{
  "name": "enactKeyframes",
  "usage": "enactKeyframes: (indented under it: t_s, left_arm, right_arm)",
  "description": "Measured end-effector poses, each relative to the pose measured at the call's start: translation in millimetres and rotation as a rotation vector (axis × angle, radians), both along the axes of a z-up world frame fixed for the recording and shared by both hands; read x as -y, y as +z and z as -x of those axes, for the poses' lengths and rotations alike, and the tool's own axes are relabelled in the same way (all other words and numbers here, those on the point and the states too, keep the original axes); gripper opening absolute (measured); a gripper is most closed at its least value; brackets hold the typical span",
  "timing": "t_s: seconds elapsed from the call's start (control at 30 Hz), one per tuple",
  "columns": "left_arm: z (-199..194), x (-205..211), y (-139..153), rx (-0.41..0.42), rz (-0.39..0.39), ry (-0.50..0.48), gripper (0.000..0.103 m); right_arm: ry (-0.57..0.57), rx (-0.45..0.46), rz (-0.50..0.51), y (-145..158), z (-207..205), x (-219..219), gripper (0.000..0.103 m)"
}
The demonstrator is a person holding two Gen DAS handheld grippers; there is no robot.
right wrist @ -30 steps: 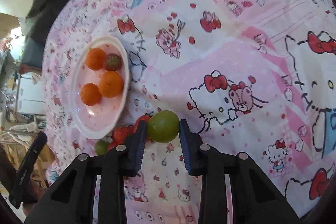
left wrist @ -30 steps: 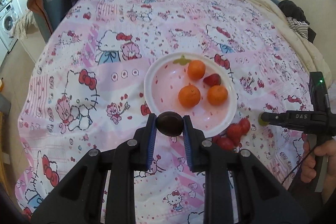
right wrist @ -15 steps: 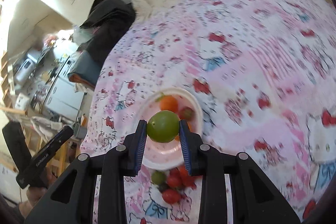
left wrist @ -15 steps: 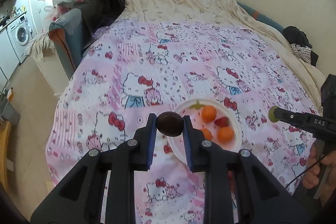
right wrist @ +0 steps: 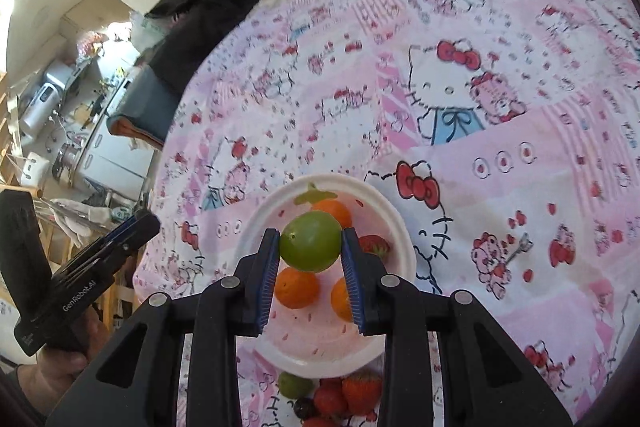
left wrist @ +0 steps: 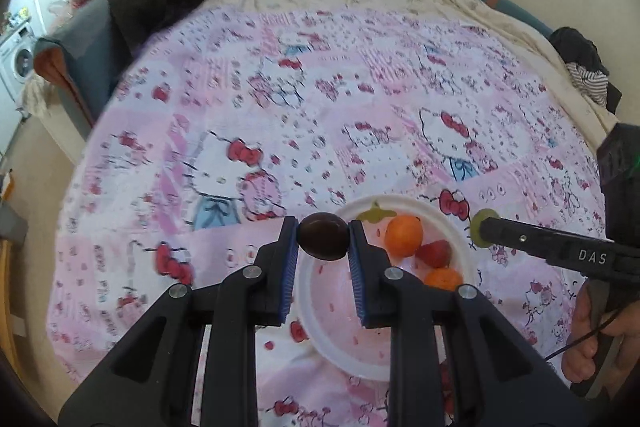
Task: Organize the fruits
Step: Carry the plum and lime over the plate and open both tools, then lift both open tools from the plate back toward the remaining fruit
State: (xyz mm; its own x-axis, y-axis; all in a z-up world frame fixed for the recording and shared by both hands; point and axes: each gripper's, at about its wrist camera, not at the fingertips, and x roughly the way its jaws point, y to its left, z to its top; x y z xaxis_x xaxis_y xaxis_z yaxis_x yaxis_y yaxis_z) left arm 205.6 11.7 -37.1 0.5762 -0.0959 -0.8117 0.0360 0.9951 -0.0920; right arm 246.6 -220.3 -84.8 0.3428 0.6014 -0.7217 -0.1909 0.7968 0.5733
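**Desk:** What does the frame show?

**Photographer:** Both tools are loaded above the white plate point(right wrist: 400, 227) on the cartoon-print bedspread point(left wrist: 280, 107). The left gripper point(left wrist: 323, 235) is clamped on a dark plum point(left wrist: 323, 235); the right gripper point(right wrist: 310, 247) pinches a green fruit point(right wrist: 310, 247) directly over three oranges point(right wrist: 297, 287) and a strawberry point(right wrist: 374, 246) lying in the plate.

**Desk:** The risk?

**Photographer:** Likely a release from height: round fruit could bounce off the oranges and roll over the shallow rim onto soft bedding. The two tools also converge on one small plate and could knock together. More strawberries point(right wrist: 352, 397) wait loose just beside its near edge.
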Motion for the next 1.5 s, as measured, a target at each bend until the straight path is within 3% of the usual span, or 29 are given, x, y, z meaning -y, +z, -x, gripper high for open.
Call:
enactKeyframes:
  t_s: [0.17,0.57,1.13,1.2,1.27,1.3,1.37,1.5]
  left_arm:
    - [-11,5,-29,-0.063,0.04,-0.038,0.021]
    - [-17,19,-72,-0.168,0.014,-0.092,0.021]
    - [-18,27,-91,-0.236,-0.043,-0.111,0.023]
    - [-18,28,-91,-0.234,-0.042,-0.114,0.031]
    - [-17,28,-88,-0.22,-0.05,-0.106,0.053]
    - [-16,28,-86,-0.208,-0.054,-0.102,0.058]
    - [-14,29,-83,-0.194,-0.058,-0.104,0.062]
    - [-12,27,-79,-0.183,-0.066,-0.099,0.062]
  right_arm:
    - [0.034,-0.045,0.025,-19,-10,-11,0.033]
    - [0.087,-0.12,0.083,-48,-15,-25,0.033]
    - [0.094,-0.143,0.091,-52,-17,-23,0.036]
    - [0.106,-0.139,0.093,-51,-17,-24,0.036]
    - [0.107,-0.147,0.086,-52,-17,-23,0.037]
    - [0.104,-0.153,0.084,-52,-17,-23,0.039]
    - [0.096,-0.159,0.072,-53,-17,-21,0.059]
    - [0.08,-0.133,0.054,-44,-17,-17,0.062]
